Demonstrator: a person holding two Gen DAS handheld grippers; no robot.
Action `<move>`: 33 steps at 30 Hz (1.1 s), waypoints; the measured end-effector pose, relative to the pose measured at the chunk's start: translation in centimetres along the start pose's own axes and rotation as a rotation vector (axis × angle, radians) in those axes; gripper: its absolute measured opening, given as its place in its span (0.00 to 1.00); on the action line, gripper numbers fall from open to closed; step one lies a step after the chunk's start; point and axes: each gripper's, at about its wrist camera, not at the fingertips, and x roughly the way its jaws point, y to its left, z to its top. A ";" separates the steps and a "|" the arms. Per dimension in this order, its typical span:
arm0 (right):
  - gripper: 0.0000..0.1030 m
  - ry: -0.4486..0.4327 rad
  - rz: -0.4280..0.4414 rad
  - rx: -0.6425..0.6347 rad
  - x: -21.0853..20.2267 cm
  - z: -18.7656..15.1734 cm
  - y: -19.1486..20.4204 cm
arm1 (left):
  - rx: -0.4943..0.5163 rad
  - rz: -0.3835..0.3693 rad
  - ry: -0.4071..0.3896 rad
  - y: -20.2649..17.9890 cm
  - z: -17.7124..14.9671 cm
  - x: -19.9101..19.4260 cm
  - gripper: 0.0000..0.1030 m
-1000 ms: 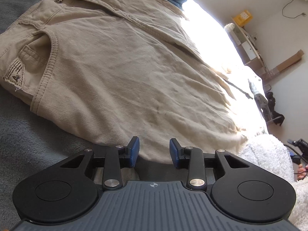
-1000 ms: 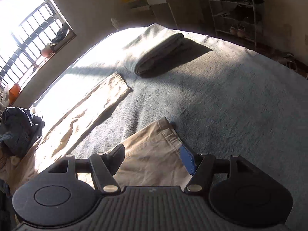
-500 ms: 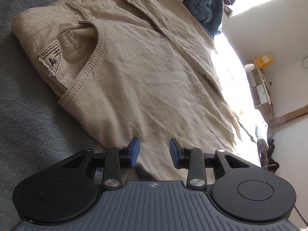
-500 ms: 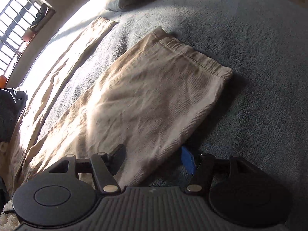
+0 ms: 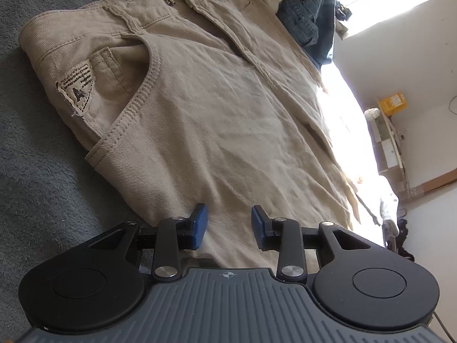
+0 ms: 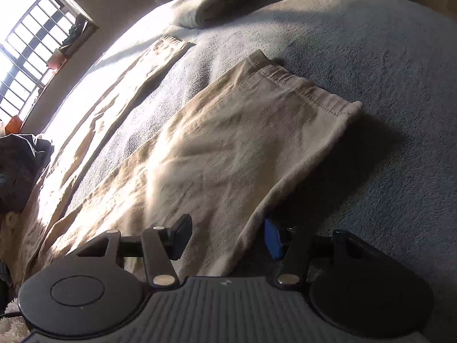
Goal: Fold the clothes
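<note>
Beige trousers [image 5: 214, 120] lie flat on a grey blanket [image 5: 42, 171], waistband and a labelled pocket [image 5: 77, 88] at the upper left. My left gripper [image 5: 228, 225] hovers low over the thigh near the trousers' side edge; its blue pads stand apart, with only flat cloth beneath. In the right wrist view one trouser leg [image 6: 228, 143] runs to its hem [image 6: 308, 91], and the other leg [image 6: 120, 94] lies further left. My right gripper [image 6: 228, 235] straddles the near leg's side edge; its jaws are closing and the pads do not press the cloth.
A folded grey blanket [image 6: 217, 0] sits at the far end of the bed. Dark denim clothes [image 5: 308, 8] are heaped beyond the waistband, and a dark pile [image 6: 20, 168] lies left of the legs. A barred window [image 6: 37, 51] throws strong glare.
The left gripper rolled and shifted toward the pocket and waistband. The right gripper dropped onto the near trouser leg, and its jaws have narrowed around the leg's edge.
</note>
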 end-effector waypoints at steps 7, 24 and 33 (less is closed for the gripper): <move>0.45 0.087 0.213 0.328 0.9 -0.6 -4.9 | -0.034 -0.023 -0.006 1.0 -0.6 -0.5 0.32; 0.05 0.044 0.447 0.304 3.9 4.7 2.8 | -0.080 -0.017 -0.087 2.3 -0.5 -2.8 0.32; 0.05 0.031 0.470 0.289 5.0 7.3 5.7 | -0.150 0.029 -0.113 5.0 -0.5 -4.8 0.33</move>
